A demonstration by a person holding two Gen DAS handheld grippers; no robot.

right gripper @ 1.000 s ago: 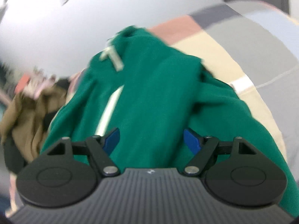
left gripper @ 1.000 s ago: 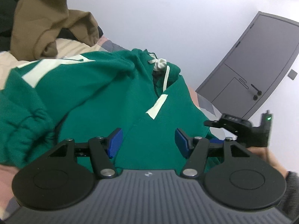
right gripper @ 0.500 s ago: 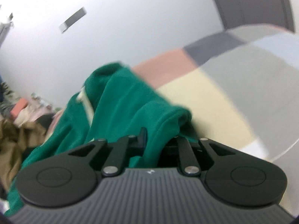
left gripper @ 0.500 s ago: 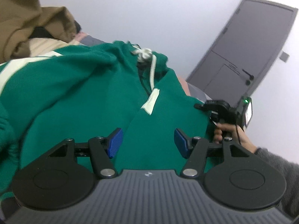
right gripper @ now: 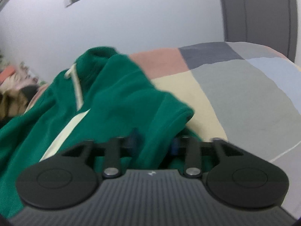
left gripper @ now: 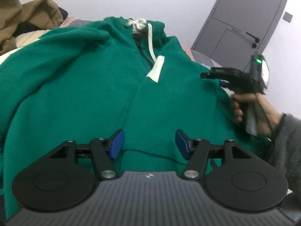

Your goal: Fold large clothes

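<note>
Because the right wrist view is blurred, the blue pads of the right gripper [right gripper: 153,141] are hard to make out; they are partly covered by a raised fold of the green hoodie [right gripper: 116,101]. This fold stands between the two fingers, and the jaws are opening around it. Whether the pads touch the cloth at this moment I cannot tell. In the left wrist view the same gripper shows from the side at the right edge of the hoodie, held by a hand [left gripper: 250,109] in a grey sleeve [left gripper: 286,141], but its fingertips are hidden behind the cloth there.

The left gripper [left gripper: 149,144] is clearer. Its jaws stand about half open over the lower front of the hoodie, and nothing is between the pads; the green cloth only lies beneath them.

The hoodie is spread over a bed with a patchwork cover [right gripper: 235,79] in pink, grey, cream and light blue. It fills most of the left wrist view, so the bed under it is almost fully hidden there. A white drawstring [left gripper: 151,43] and a cream stripe run down near the neck, where a dark zip is open.

Behind the hoodie, at the left, lies a heap of brown clothing [left gripper: 28,18], cut off by the frame. A grey door [left gripper: 244,18] stands in the white wall behind.
</note>
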